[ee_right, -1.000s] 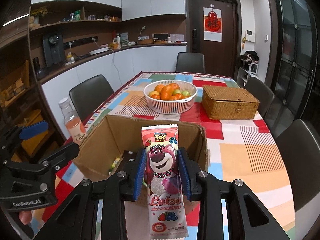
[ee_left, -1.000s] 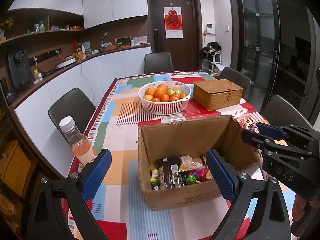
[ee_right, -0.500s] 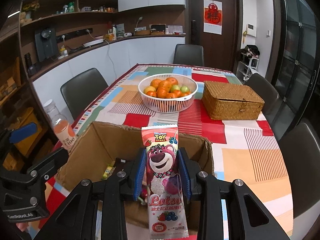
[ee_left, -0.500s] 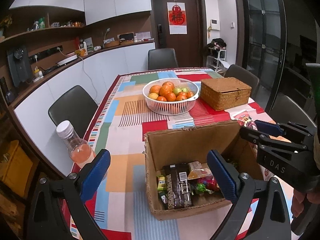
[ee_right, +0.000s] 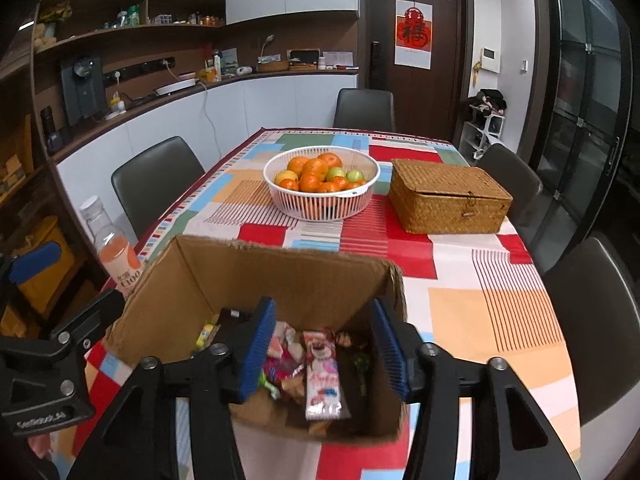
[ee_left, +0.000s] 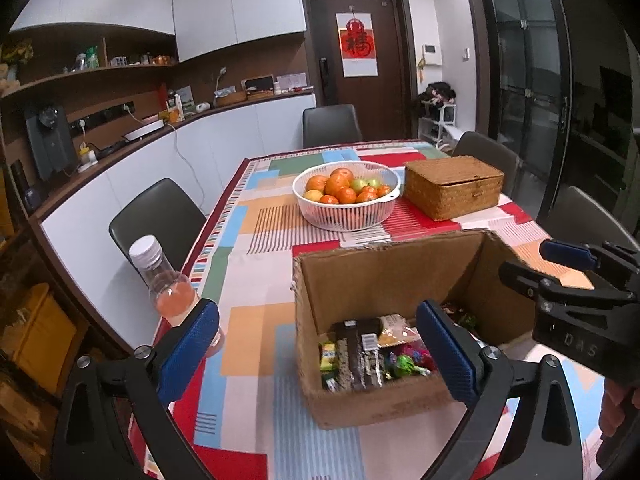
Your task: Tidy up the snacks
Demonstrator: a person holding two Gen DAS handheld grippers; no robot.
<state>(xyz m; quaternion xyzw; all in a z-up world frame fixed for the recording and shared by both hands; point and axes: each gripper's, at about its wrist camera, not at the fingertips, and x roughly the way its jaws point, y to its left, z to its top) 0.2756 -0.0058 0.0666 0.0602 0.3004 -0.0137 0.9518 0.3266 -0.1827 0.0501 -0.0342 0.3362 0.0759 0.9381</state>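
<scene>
Patterned tablecloth [ee_right: 472,280] under snack-filled box [ee_right: 280,276]

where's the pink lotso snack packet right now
In the right wrist view the Lotso snack packet lies inside the cardboard box on the other snacks, below the right gripper, whose jaws have just been opening.

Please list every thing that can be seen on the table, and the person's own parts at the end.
cardboard box: one, brown, near end, open, snacks inside
pink snack packet: one, lying in box
fruit basket: one, white, mid table
wicker box: one, tan, right of basket
drink bottle: one, orange drink, left edge
tablecloth: one, multicoloured
left gripper: blue fingers, open
right gripper: blue fingers, just opening over box
</scene>
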